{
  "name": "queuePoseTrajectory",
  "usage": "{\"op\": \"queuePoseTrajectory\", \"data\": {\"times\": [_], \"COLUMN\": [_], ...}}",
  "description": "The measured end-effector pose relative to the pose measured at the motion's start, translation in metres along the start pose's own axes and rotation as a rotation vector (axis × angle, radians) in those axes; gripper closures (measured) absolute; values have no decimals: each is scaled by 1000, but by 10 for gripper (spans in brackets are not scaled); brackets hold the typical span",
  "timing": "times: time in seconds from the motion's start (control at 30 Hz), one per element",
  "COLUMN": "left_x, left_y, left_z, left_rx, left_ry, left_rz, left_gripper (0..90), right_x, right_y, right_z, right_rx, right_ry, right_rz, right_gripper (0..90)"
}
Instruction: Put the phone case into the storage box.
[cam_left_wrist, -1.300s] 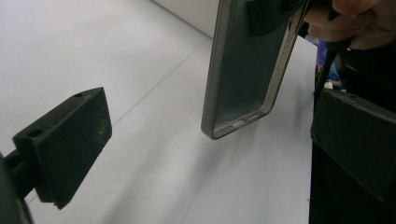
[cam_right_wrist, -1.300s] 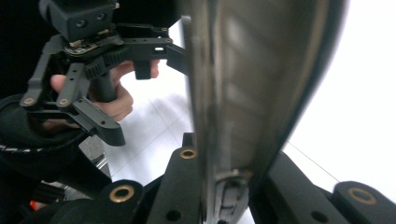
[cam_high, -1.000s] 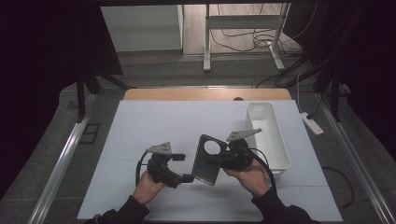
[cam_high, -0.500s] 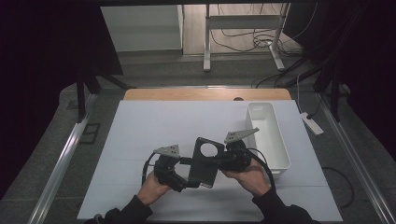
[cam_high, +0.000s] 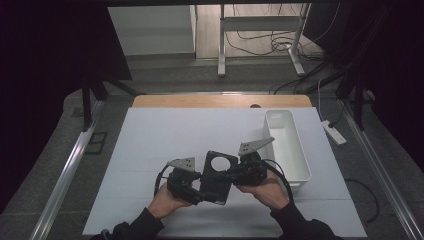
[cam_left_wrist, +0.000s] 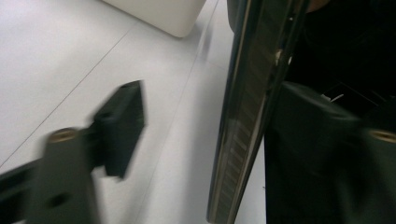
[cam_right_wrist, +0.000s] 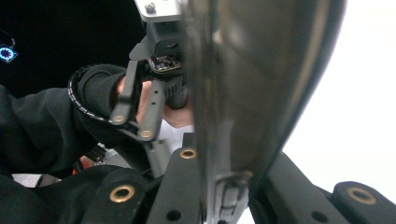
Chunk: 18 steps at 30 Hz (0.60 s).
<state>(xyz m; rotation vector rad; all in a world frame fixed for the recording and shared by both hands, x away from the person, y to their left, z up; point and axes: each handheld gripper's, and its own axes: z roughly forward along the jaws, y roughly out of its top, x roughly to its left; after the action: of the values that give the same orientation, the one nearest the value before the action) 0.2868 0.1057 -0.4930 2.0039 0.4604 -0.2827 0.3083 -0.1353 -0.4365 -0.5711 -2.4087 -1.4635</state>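
At lower centre, the right hand-held gripper (cam_high: 235, 176) clamps the black plate (cam_high: 218, 176) upright, while the left hand-held gripper's (cam_high: 196, 186) jaws, just closing, straddle its left edge without gripping.

The left gripper (cam_high: 197, 189) has drawn in toward the flat black plate with a round hole (cam_high: 218, 176), from well apart a second ago to reaching the plate's lower left edge. Its jaws have just been closing, and the left gripper view shows the plate's thin edge between them, one jaw on each side. The plate itself has tipped slightly more upright.
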Motion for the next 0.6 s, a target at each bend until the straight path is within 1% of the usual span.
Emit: {"op": "queuePoseTrajectory", "data": {"times": [0.1,0.13,0.17,0.2,0.23,0.27,0.3,0.33,0.37,0.4,0.47,0.53,0.6], "left_x": [0,1,1,1,1,2,2,2,3,3,4,4,3], "left_y": [0,-1,-1,-1,-1,-1,-1,-1,-1,-1,-1,-1,-1], "left_z": [-1,-2,-2,-3,-3,-3,-3,-4,-4,-4,-5,-4,-4], "left_rx": [-1,-10,-12,-13,-13,-22,-22,-26,-27,-29,-29,-26,-25], "left_ry": [-17,-42,-51,-66,-66,-91,-91,-107,-122,-125,-146,-166,-169], "left_rz": [4,4,3,3,3,4,4,5,8,7,8,8,16], "left_gripper": [453,497,555,585,636,671,710,710,767,767,809,830,843], "right_x": [0,0,0,0,0,1,1,0,0,0,0,0,0], "right_y": [0,0,0,0,0,0,0,0,0,0,0,0,0], "right_z": [0,0,0,0,0,0,0,0,0,0,0,0,1], "right_rx": [-2,-2,-6,-5,-8,-4,-4,-5,-7,-7,-7,-7,-9], "right_ry": [10,12,20,22,29,33,33,40,48,48,50,61,73], "right_rz": [-4,-4,-10,-10,-11,-6,-6,-6,-10,-10,-13,-12,-17], "right_gripper": [856,856,856,855,856,855,855,855,855,855,855,855,856]}}
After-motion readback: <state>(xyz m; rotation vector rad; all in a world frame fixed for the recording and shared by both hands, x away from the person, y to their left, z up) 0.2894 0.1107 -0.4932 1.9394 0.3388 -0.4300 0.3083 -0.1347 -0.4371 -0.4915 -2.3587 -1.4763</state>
